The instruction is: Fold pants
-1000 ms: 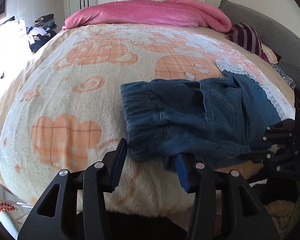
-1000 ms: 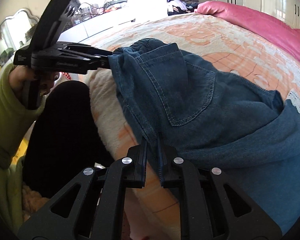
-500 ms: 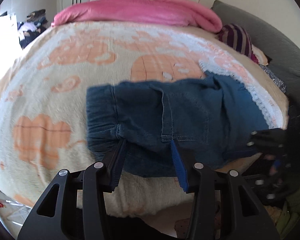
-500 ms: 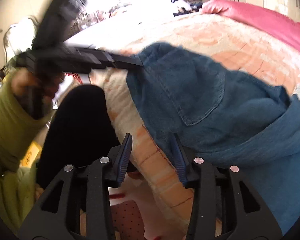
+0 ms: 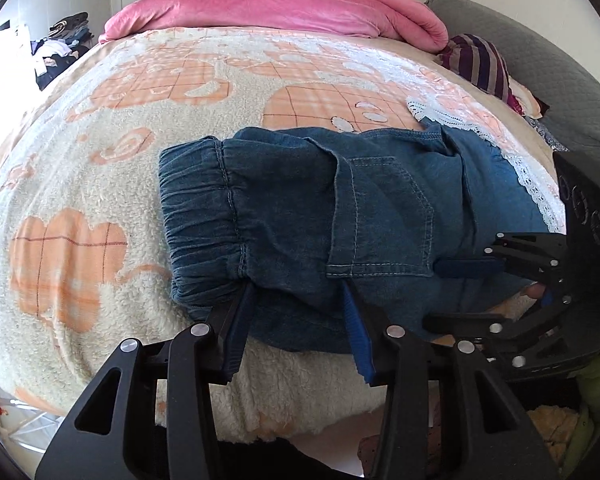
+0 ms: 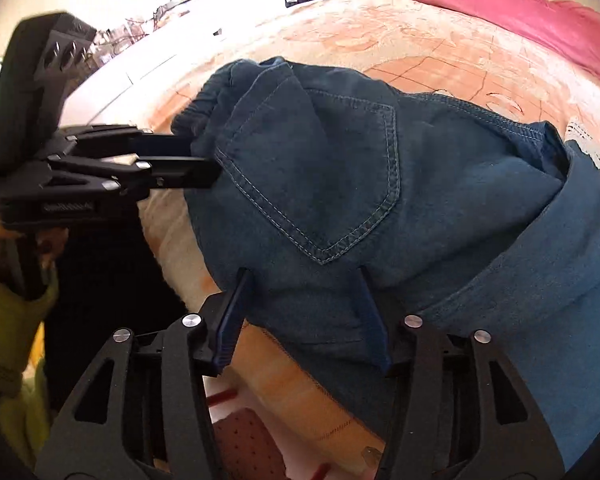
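Blue denim pants [image 5: 340, 208] lie folded near the front edge of the bed, with the elastic waistband at the left and a back pocket on top. My left gripper [image 5: 296, 300] is open, its tips resting at the pants' near edge with flat denim between them. In the right wrist view the pants [image 6: 340, 168] fill the middle. The jaws of my right gripper [image 6: 304, 280] are opening; denim lies between the pads, which do not press on it. Each gripper shows in the other's view: the right gripper [image 5: 434, 296] and the left gripper [image 6: 204, 160].
The cream and orange blanket [image 5: 100, 184] covers the bed. A pink duvet [image 5: 280, 12] is bunched at the far end, beside a striped pillow [image 5: 480, 60] and a grey headboard [image 5: 540, 72]. Clothes [image 5: 60, 48] are piled at the far left. A green sleeve [image 6: 4, 340] holds the left gripper.
My right gripper was shut on the pants' edge and has opened and let go. My left gripper has come forward onto the pants' near edge. The pants now lie flat.
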Demonstrator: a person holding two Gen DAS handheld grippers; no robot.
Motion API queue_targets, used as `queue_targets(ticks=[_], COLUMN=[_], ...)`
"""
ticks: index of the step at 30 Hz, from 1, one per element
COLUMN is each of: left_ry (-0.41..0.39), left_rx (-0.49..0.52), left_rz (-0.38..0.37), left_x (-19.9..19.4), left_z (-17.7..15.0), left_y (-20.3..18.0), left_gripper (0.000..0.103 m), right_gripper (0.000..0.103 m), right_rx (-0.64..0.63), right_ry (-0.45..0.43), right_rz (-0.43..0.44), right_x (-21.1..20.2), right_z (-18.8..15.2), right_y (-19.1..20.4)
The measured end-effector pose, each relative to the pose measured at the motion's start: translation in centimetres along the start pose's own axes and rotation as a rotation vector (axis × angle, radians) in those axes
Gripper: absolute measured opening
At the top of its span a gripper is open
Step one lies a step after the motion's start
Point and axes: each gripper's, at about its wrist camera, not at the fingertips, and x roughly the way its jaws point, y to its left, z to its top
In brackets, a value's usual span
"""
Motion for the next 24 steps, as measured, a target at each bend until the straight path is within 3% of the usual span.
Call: queue_targets(ticks=[4,6,9,11,13,18,24], left_ry=[-0.050,-0.092,-0.153,-0.210,-0.237,-0.227,-0.114], left_rx=[-0.009,-0.019,-0.030,-0.030,-0.031,0.018,0.074], left_rz=[0.011,0.025,0.057,0.097,0.098,-0.016,-0.275], left_x=[-1.1,-2.4,-4.5,-6.0,-6.8,-6.3,-1.3], left_z=[-0.1,0.0,0.1,0.5,1.0,2.4,3.5], left_y=[-0.1,-0.2,-0.3,-0.7,-1.2,-4.4,-10.0], left_gripper=[0.042,0.043,0.052,0.064,0.065,0.065,0.065], right_gripper=[0.047,0.053,0.058,0.060,0.064,0.069,0.073], right_rx=[0.032,0.059,0.119,0.159,0.210,0.283,0.293], right_ry=[-0.093,-0.146,-0.226,-0.256,-0.281,-0.290,-0.239], right_rz=[0.038,0.023,-0.036,-0.071,-0.111,-0.217,-0.305], right_x=[-3.0,-4.9,-8.0,-9.5,-10.8,-12.6,-11.6], right_z=[-0.1,-0.1,-0.4,-0.9,-1.3,-1.1,2.5], right_y=[-1.0,-2.1,-4.5,-5.8,-7.6,-11.9,-15.1])
